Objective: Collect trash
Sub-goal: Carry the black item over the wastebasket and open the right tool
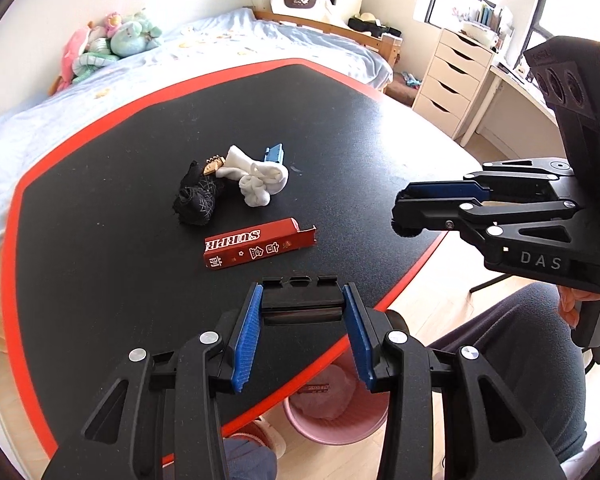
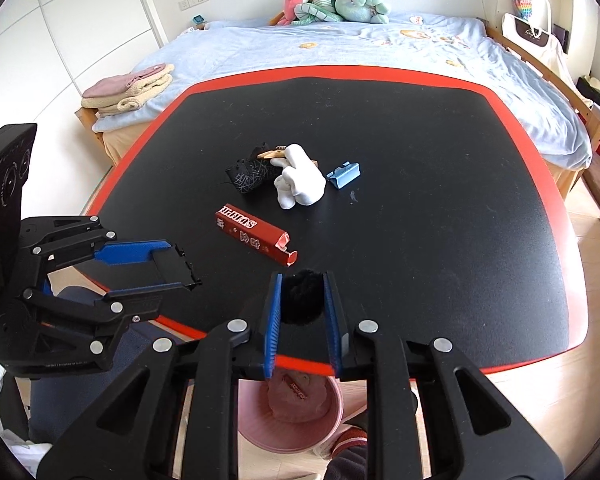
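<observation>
My left gripper [image 1: 300, 312] is shut on a flat black holder [image 1: 302, 302] above the table's near edge; it also shows in the right wrist view [image 2: 180, 268]. My right gripper [image 2: 302, 300] is shut on a black fuzzy ball [image 2: 302, 296], seen from the side in the left wrist view [image 1: 406, 230]. A torn red carton [image 1: 258, 246] [image 2: 256, 234] lies on the black table [image 2: 420, 200]. Behind it lie a black sock [image 1: 198, 198], a white sock [image 1: 258, 180], a small wooden piece [image 1: 214, 164] and a blue clip [image 1: 274, 154].
A pink bin [image 2: 292, 412] [image 1: 332, 412] stands on the floor below the table's near edge, holding pink paper and a red wrapper. A bed with plush toys [image 2: 336, 0] lies beyond the table. White drawers [image 1: 452, 80] stand to the right. The person's legs [image 1: 512, 360] are beside the bin.
</observation>
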{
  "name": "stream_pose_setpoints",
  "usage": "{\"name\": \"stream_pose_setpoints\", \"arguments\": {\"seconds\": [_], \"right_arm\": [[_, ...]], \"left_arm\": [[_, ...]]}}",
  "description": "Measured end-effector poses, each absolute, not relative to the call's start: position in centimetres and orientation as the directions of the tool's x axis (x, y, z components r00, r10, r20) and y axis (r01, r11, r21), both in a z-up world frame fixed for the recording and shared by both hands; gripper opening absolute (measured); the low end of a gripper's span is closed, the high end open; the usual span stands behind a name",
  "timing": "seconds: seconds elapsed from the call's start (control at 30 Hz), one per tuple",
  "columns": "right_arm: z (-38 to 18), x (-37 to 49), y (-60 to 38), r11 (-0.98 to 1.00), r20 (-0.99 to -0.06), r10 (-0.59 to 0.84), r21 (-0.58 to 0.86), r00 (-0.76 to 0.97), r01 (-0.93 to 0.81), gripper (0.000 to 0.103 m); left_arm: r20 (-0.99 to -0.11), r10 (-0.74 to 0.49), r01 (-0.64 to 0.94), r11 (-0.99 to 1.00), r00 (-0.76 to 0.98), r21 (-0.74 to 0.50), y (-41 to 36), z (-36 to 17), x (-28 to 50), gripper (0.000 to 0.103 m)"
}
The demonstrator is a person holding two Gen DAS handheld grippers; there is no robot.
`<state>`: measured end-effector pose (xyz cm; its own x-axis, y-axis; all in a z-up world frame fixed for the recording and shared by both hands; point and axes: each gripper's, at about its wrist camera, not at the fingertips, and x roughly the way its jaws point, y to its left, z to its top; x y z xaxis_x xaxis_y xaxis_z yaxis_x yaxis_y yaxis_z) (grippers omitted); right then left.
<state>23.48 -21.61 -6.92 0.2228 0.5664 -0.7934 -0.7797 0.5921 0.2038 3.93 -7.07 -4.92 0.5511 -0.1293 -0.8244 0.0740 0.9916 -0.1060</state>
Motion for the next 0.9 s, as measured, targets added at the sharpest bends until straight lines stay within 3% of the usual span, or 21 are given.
{"name": "stream_pose_setpoints", "arguments": {"seconds": [0.9], "right_arm": [[-6.1,12.8,-28.4,0.576,-0.794,0.572,0.21,0.206,-0.79,0.02]], "left_arm": [[-0.82,-0.199,0.172,0.977,0.537,-0.124,-11.7,-4.6,-3.7,0.04]]}}
